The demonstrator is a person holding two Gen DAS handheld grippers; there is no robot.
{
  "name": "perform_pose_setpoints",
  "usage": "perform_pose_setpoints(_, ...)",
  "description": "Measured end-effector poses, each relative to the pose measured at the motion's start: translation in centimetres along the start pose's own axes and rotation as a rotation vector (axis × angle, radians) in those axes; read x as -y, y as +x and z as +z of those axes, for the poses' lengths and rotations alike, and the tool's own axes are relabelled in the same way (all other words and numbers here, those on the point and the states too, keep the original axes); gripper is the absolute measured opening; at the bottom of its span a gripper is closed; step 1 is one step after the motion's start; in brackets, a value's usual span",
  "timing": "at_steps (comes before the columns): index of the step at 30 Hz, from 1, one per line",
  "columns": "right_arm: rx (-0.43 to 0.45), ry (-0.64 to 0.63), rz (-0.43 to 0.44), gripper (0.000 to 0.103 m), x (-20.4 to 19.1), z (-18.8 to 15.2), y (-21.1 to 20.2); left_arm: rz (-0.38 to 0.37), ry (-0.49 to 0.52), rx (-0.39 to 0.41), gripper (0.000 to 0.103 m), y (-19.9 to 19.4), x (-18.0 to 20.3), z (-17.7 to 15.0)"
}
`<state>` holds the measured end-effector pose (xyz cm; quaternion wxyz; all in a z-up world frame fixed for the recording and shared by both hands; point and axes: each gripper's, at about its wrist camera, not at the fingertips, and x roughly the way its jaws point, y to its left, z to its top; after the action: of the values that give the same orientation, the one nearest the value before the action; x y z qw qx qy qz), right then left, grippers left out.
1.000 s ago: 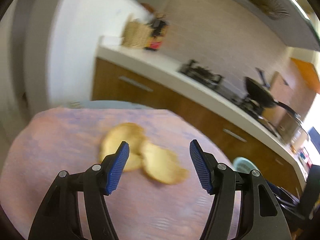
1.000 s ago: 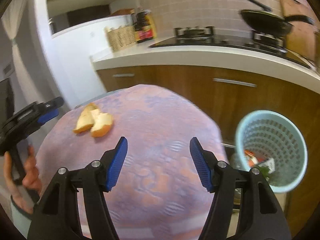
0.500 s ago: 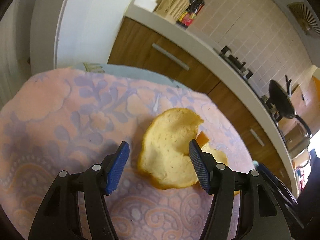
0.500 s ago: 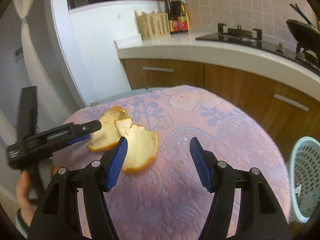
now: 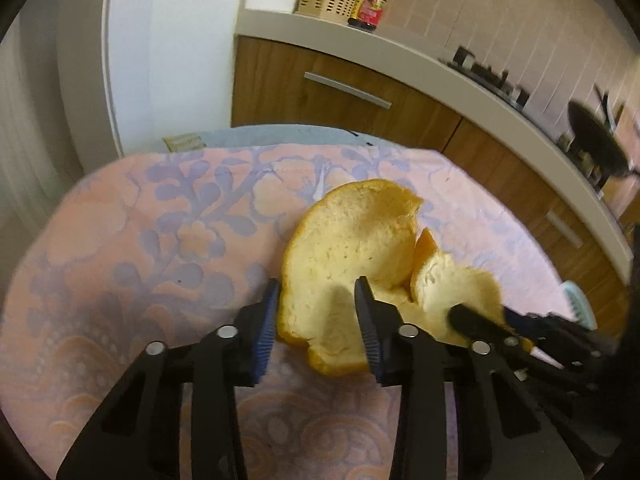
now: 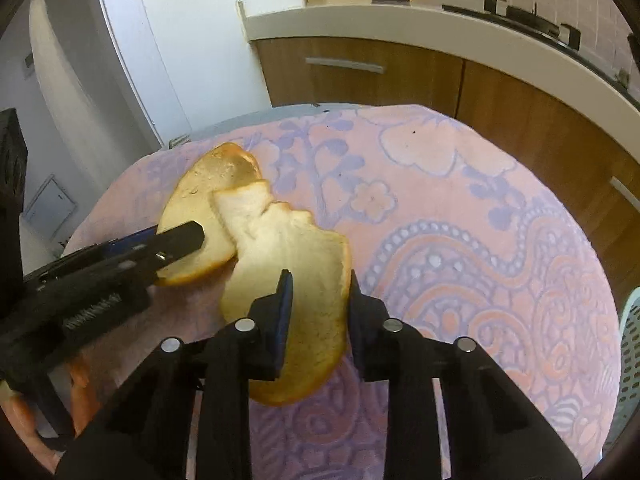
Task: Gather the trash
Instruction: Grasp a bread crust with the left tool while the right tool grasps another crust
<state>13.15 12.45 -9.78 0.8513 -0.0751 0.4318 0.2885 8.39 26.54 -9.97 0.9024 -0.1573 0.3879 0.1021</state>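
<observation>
Peel pieces, two of them, lie overlapping on the tabletop (image 6: 460, 208) under a pink floral cloth, pith side up, orange rind showing only at the rims. Judged light, curved, somewhat stiff yet likely to flex or tear where the edges are ragged; best taken across a rim, one pad inside the cup and one outside.

Left peel (image 5: 352, 240) sits at about 12 o'clock ahead of the left gripper (image 5: 316, 316) in the left wrist view. Left gripper is narrowed to roughly half span, one blue pad against the outer rind at the near rim, the other planted in the pith hollow. Contact looks made, but whether it bites firmly I cannot tell.

Right peel (image 6: 288, 256) lies at 12 o'clock in the right wrist view, its upper edge lapping over the left peel at about 11 o'clock. Right gripper (image 6: 318, 300) straddles its near end, jaws drawn in narrow, pads at or touching both sides of the curved wall. Peel not yet lifted off the cloth.

Basket (image 6: 628, 344), pale slatted, shows at 3 o'clock beyond the tabletop rim.
</observation>
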Motion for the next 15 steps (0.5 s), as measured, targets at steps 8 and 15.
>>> perform_pose_setpoints(8,0.112,0.071,-0.02,0.005,1.3,-1.5,-3.2,0.039,0.031,0.064,0.006,-1.5,0.5,-0.5)
perform_pose_setpoints(15,0.223,0.094,-0.055,0.005,2.6,-5.0,-7.9,0.02,0.027,0.138,0.004,-3.4,1.0,-1.3)
